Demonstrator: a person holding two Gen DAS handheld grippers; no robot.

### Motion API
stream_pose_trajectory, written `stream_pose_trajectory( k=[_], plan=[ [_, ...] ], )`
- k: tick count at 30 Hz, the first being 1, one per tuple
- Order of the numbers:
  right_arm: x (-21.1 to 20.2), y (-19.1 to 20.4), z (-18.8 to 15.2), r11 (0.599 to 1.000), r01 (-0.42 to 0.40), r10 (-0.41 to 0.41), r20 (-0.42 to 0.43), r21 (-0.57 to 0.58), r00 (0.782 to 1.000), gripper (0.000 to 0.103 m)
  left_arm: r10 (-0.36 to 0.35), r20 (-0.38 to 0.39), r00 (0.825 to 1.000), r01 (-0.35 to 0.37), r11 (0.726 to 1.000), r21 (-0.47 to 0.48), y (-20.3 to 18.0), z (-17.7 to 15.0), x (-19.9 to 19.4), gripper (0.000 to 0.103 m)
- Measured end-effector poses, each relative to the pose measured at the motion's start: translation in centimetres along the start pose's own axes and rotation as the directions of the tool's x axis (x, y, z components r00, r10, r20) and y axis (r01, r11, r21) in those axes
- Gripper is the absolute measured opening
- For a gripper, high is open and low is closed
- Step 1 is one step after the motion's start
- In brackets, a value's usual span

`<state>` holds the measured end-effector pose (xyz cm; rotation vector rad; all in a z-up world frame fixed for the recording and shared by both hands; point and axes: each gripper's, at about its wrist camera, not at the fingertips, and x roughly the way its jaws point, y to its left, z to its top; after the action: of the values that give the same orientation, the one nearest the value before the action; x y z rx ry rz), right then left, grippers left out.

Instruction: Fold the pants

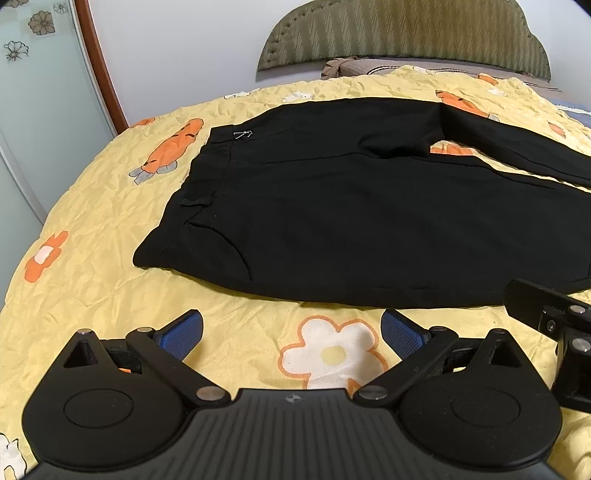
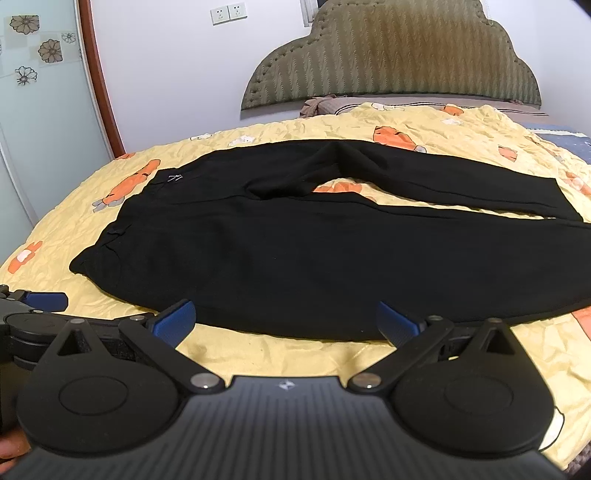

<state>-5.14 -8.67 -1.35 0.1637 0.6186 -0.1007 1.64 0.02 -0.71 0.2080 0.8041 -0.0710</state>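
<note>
Black pants (image 1: 332, 221) lie spread flat on the yellow bedspread (image 1: 103, 206), waistband to the left and both legs running off to the right. The right wrist view shows the same pants (image 2: 314, 251) with the two legs parted and a strip of bedspread between them. My left gripper (image 1: 291, 332) hovers open over the bedspread just short of the pants' near edge, nothing between its blue pads. My right gripper (image 2: 284, 325) is open too, its fingertips at the near hem of the pants. Each gripper shows in the other's view: the right gripper (image 1: 546, 317) and the left gripper (image 2: 33, 306).
A padded green headboard (image 2: 399, 59) and a pillow (image 2: 325, 105) stand at the far end of the bed. A frosted glass door with a brown frame (image 2: 99, 77) is on the left. Wall sockets (image 2: 227, 14) sit above. The bedspread (image 2: 258, 354) carries orange carrot and flower prints.
</note>
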Motion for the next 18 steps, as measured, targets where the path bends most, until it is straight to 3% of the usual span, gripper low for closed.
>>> stream_pose_trajectory(
  k=[18],
  plan=[
    [0.31, 0.24, -0.03, 1.0, -0.006, 0.006, -0.008, -0.005, 1.0, 0.103, -0.008, -0.012, 1.0, 0.008, 1.0, -0.003, 0.2, 0.01, 0.55, 0.103]
  ],
)
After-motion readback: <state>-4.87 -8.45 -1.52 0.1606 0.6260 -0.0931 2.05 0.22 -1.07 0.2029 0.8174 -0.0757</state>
